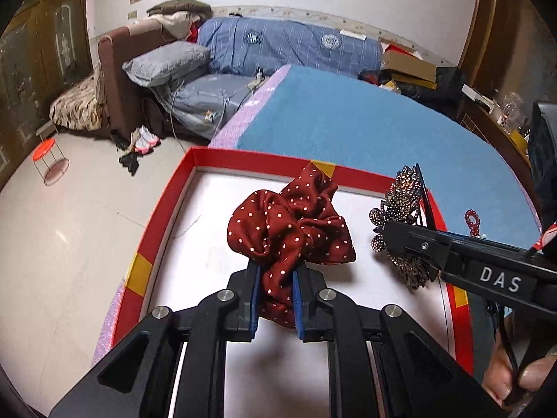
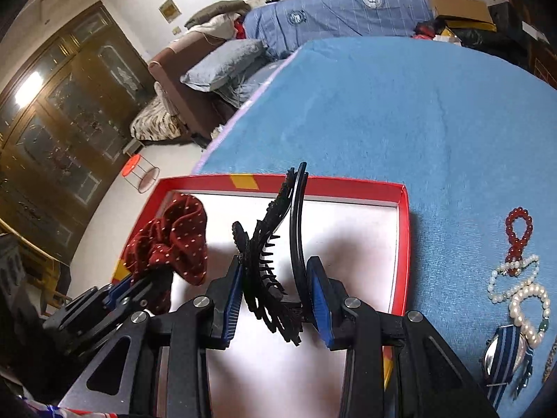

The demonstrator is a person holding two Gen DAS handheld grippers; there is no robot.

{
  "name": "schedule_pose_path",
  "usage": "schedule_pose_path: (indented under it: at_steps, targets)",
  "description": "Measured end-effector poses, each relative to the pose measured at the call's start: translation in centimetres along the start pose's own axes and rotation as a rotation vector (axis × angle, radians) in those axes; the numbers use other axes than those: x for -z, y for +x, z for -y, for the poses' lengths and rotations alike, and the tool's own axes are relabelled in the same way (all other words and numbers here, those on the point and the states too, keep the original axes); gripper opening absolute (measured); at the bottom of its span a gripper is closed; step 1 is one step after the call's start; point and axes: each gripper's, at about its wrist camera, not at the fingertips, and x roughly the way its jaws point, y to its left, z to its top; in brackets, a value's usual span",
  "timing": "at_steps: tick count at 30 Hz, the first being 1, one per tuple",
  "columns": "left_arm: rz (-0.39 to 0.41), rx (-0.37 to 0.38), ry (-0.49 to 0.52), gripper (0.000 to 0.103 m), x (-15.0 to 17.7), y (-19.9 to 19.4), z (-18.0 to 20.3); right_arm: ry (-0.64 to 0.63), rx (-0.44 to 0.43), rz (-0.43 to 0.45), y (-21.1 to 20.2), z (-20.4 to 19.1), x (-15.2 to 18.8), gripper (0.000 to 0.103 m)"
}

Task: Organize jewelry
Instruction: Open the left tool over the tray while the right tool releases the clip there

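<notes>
Two pieces are in hand over the red-rimmed tray [image 2: 403, 244], one per gripper. Nearest in the left wrist view, the left gripper [image 1: 276, 299] is clenched on the dotted maroon scrunchie [image 1: 292, 223]: soft, light fabric that squashes between the blue pads [image 1: 255, 299] and will likely flop and spread once let go, so a bunched fold is hold enough and it cannot be harmed by pressure. The right gripper [image 2: 275, 299] grasps the rhinestone hair clip [image 2: 275, 254] near its hinged base, teeth and curved black arm pointing away over the tray's white floor. That clip looks stiff, springy and easily chipped; I judge a light pinch across its flat sides near the hinge safest, since the stones and thin teeth could snap. Farther right on the blue cloth of the desk lie a red bead bracelet [image 2: 518, 233], pearl strands [image 2: 522, 292] and a striped-strap watch [image 2: 504, 355], all loose, small and probably slippery, best taken across a bunched section.
</notes>
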Motion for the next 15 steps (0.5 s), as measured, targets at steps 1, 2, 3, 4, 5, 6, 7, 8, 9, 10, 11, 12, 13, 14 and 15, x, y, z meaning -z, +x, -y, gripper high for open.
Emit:
schedule_pose_path:
  at_steps: [1, 2, 3, 4, 5, 6, 7, 8, 9, 10, 11, 12, 13, 14, 15]
  targets:
    - [-0.009, 0.001, 0.000, 0.015, -0.06, 0.19, -0.03, 0.003, 0.001, -0.004, 0.29, -0.02, -0.17, 0.040]
    - [-0.018, 0.001, 0.004, 0.016, -0.12, 0.40, 0.00, 0.006, 0.004, -0.005, 0.41, 0.09, -0.25, 0.040]
    - [-0.025, 0.002, 0.008, 0.016, -0.11, 0.57, -0.03, 0.006, 0.007, -0.006, 0.44, 0.20, -0.34, 0.040]
    - [-0.035, 0.003, 0.010, 0.017, -0.11, 0.74, 0.04, 0.006, 0.008, -0.008, 0.58, 0.27, -0.42, 0.040]
    - [-0.041, 0.005, 0.011, 0.017, -0.07, 0.82, 0.07, 0.008, 0.004, -0.013, 0.64, 0.30, -0.48, 0.040]
    - [-0.040, 0.004, 0.011, 0.017, -0.13, 0.82, 0.06, 0.009, 0.004, -0.014, 0.78, 0.34, -0.45, 0.040]
    - [-0.034, 0.001, 0.012, 0.021, -0.21, 0.79, 0.09, 0.010, 0.004, -0.014, 0.78, 0.28, -0.55, 0.040]
    - [-0.027, -0.002, 0.012, 0.025, -0.28, 0.82, 0.09, 0.011, 0.005, -0.013, 0.77, 0.33, -0.50, 0.042]
    - [-0.022, -0.001, 0.012, 0.035, -0.24, 0.80, 0.04, 0.013, 0.005, -0.015, 0.91, 0.41, -0.53, 0.044]
    - [-0.015, -0.003, 0.011, 0.044, -0.21, 0.75, 0.01, 0.019, 0.001, -0.019, 0.82, 0.48, -0.52, 0.051]
    - [-0.007, -0.005, 0.011, 0.046, -0.16, 0.65, 0.00, 0.022, -0.002, -0.017, 1.02, 0.48, -0.54, 0.058]
    - [0.001, -0.004, 0.010, 0.046, -0.16, 0.62, -0.01, 0.023, -0.002, -0.010, 0.84, 0.54, -0.48, 0.059]
    - [0.004, -0.003, 0.008, 0.046, -0.04, 0.46, -0.10, 0.020, -0.002, -0.004, 0.76, 0.56, -0.40, 0.059]
    - [0.009, -0.004, 0.002, 0.046, 0.03, 0.41, -0.20, 0.012, -0.002, 0.003, 0.45, 0.51, -0.34, 0.059]
    - [0.014, -0.004, -0.004, 0.046, 0.20, 0.16, -0.25, 0.007, -0.003, 0.008, 0.18, 0.40, -0.28, 0.059]
